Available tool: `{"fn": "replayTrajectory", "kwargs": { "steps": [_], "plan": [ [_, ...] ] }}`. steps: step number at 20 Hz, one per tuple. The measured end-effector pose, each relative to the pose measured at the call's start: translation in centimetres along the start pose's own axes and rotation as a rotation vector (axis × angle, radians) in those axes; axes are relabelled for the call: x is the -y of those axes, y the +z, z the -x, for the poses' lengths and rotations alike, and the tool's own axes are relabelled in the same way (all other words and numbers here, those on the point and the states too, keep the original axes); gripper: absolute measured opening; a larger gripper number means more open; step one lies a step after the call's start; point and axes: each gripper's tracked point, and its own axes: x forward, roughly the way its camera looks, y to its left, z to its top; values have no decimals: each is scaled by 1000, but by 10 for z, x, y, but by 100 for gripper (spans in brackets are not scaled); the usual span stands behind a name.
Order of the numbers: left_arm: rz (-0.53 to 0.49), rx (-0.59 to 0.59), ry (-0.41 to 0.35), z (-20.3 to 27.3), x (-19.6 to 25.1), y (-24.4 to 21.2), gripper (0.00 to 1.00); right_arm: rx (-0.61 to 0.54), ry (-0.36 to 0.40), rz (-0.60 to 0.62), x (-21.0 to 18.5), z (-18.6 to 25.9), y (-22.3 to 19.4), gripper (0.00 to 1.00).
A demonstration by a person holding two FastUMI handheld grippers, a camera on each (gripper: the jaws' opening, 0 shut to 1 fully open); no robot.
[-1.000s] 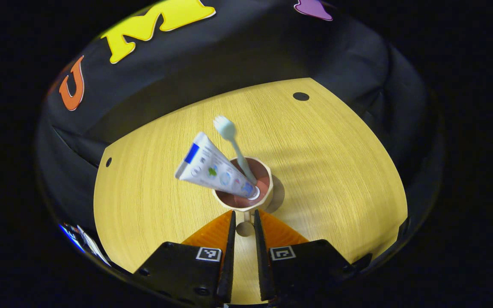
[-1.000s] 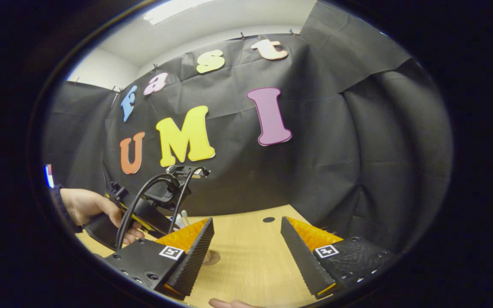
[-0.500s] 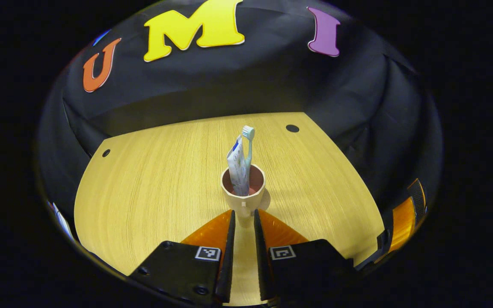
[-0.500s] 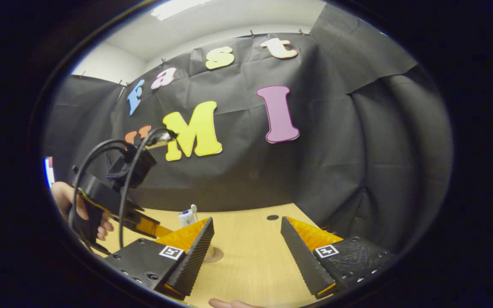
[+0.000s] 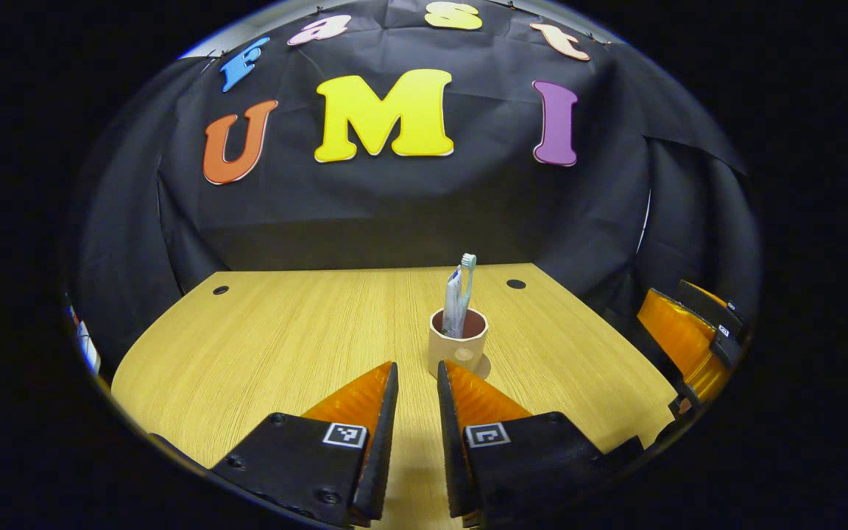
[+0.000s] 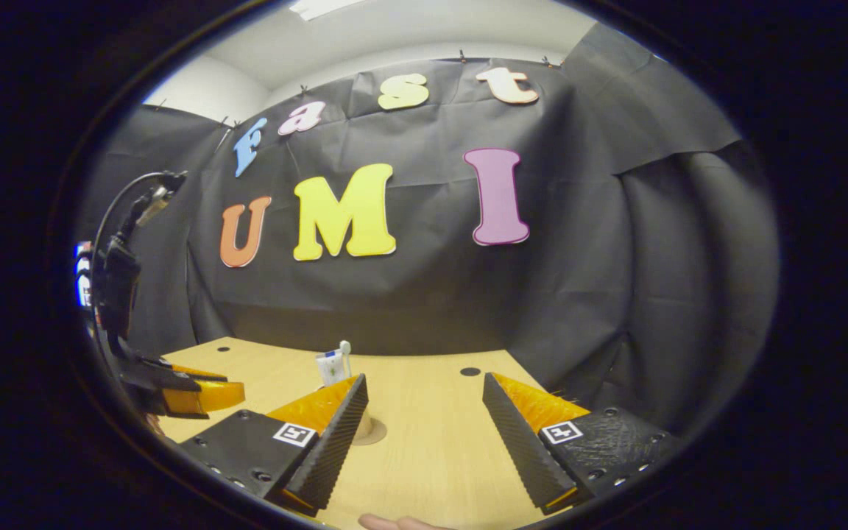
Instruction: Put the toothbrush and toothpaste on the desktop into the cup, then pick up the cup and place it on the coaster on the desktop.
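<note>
A beige cup (image 5: 458, 346) stands upright on a round coaster (image 5: 484, 366) on the wooden desktop (image 5: 284, 346). A toothbrush (image 5: 468, 274) and a toothpaste tube (image 5: 453, 302) stick up out of it. My left gripper (image 5: 417, 366) is just short of the cup, its fingers a narrow gap apart with nothing between them. In the right gripper view the toothpaste tube (image 6: 330, 366) and toothbrush (image 6: 345, 346) rise behind my own left finger, and the coaster (image 6: 374, 431) peeks out beside it. My right gripper (image 6: 424, 379) is wide open and empty.
The right gripper (image 5: 683, 340) hovers at the desktop's right edge. The left gripper (image 6: 188, 394) with its cable shows at the far left. Small dark holes (image 5: 516, 283) mark the desktop's back corners. A fingertip (image 6: 394, 523) pokes in at the bottom edge.
My left gripper let go of the cup's handle, pulled back from it and levelled out. The cup stays upright on the coaster. The right gripper stays open.
</note>
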Motion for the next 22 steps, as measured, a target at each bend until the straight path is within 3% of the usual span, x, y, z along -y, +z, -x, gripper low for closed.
{"fn": "replayTrajectory", "kwargs": {
  "steps": [1, 2, 7, 10, 12, 14, 16, 17, 19, 22],
  "plan": [
    [12, 14, -9, 7, -3, -2, 36, -8, 7, -7, -4, 0, -2, 92],
    [11, 41, 2, 13, -9, 2, 42, -8, 6, -11, -8, 0, -3, 99],
    [5, 184, 115, 46, -52, 14, 55, 16, -40, 6, -22, 4, -4, 95],
    [-64, 209, 109, 56, -49, 13, 80, 21, -33, 16, -36, 12, -6, 95],
    [-77, 243, 119, 59, -48, 19, 85, 41, -26, 22, -43, 18, 1, 92],
    [-34, 253, 113, 55, -42, 15, 88, 54, -14, 39, -49, 24, 3, 95],
    [-8, 241, 75, 52, -30, 10, 99, 60, 0, 66, -51, 29, 2, 95],
    [-8, 244, 77, 51, -30, 9, 100, 60, 9, 74, -52, 32, 2, 92],
    [-17, 259, 95, 49, -33, 10, 100, 64, 19, 68, -50, 35, 4, 95],
    [-25, 241, 48, 39, -19, 2, 100, 70, 15, 53, -46, 32, 5, 96]
  ]
}}
